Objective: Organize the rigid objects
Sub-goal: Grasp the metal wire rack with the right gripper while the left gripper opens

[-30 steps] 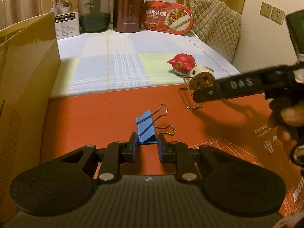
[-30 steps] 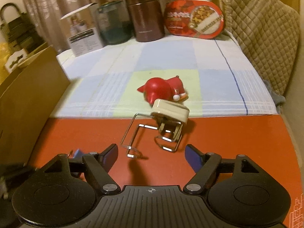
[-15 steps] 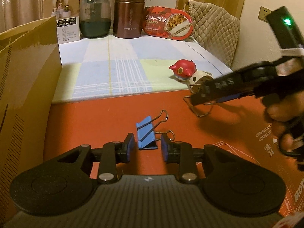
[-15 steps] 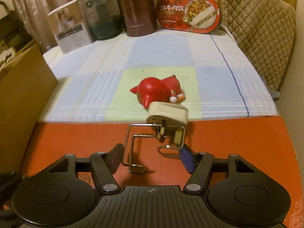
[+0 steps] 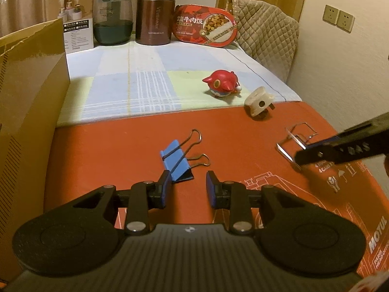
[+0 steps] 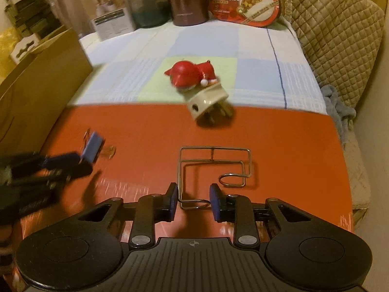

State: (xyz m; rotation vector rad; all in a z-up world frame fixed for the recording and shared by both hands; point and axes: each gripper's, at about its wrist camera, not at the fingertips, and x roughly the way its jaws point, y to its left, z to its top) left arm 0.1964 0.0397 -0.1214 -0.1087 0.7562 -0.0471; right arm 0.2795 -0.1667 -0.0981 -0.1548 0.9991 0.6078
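A blue binder clip (image 5: 177,160) lies on the orange board (image 5: 121,141), just ahead of my left gripper (image 5: 186,189), which is open; the left pad touches or nearly touches the clip. A bent wire rack (image 6: 214,168) lies flat on the board; my right gripper (image 6: 192,203) has its jaws around the rack's near end, part-closed with gaps showing. The rack also shows in the left wrist view (image 5: 295,138). A cream plug adapter (image 6: 206,101) and a red bird toy (image 6: 188,74) sit at the board's far edge.
A cardboard box (image 5: 26,102) stands along the left. At the back are a white carton (image 5: 75,29), a green jar (image 5: 113,22), a brown flask (image 5: 155,14) and a red food tray (image 5: 206,28). A quilted chair (image 6: 340,24) is at right.
The right gripper pulled the wire rack toward me, off the plug adapter, and narrowed its jaws around it. The left gripper opened wider and the blue clip now lies loose ahead.
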